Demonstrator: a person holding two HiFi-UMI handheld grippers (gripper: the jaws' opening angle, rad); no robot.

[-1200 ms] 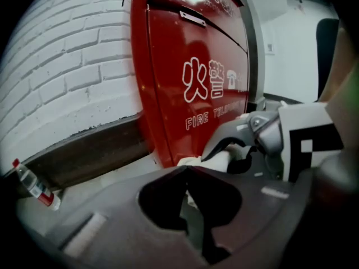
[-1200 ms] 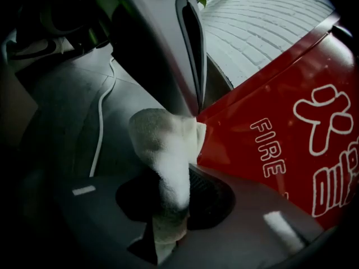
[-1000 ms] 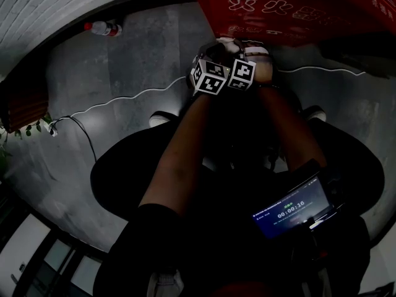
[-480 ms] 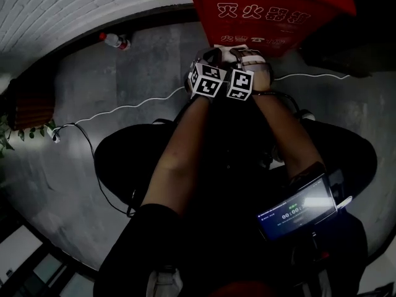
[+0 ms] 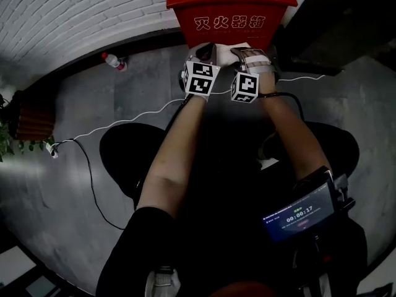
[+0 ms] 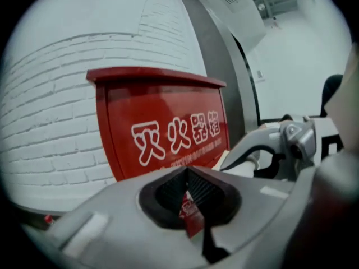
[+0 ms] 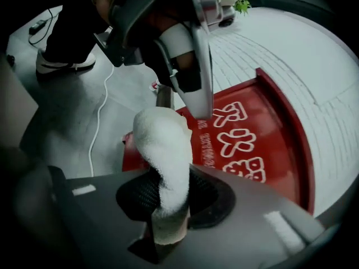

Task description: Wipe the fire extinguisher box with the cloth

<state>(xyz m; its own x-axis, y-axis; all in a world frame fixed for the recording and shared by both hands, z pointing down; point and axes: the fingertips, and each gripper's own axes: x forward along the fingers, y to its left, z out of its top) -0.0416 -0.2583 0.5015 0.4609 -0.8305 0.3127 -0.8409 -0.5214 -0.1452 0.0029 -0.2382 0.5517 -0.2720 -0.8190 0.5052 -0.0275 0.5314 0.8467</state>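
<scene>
The red fire extinguisher box (image 5: 229, 8) with white characters stands against the white brick wall, at the top of the head view. Both grippers are held side by side just in front of its face. My left gripper (image 5: 205, 49) has its jaws together with nothing between them; its own view looks straight at the box (image 6: 162, 128). My right gripper (image 5: 246, 53) is shut on a white fluffy cloth (image 7: 165, 150), which sticks out past the jaws toward the box (image 7: 252, 144). The left gripper (image 7: 185, 66) hangs close above the cloth in the right gripper view.
A white cable (image 5: 124, 113) runs across the grey floor to a plug at the left. A plastic bottle (image 5: 113, 60) lies by the wall's foot. A plant (image 5: 6, 135) stands at the far left. A phone with a timer (image 5: 300, 212) sits at my waist.
The box has come fully into the head view and sits higher in it. Both grippers have risen toward its front face and drawn slightly apart. The cloth stays in the right gripper.
</scene>
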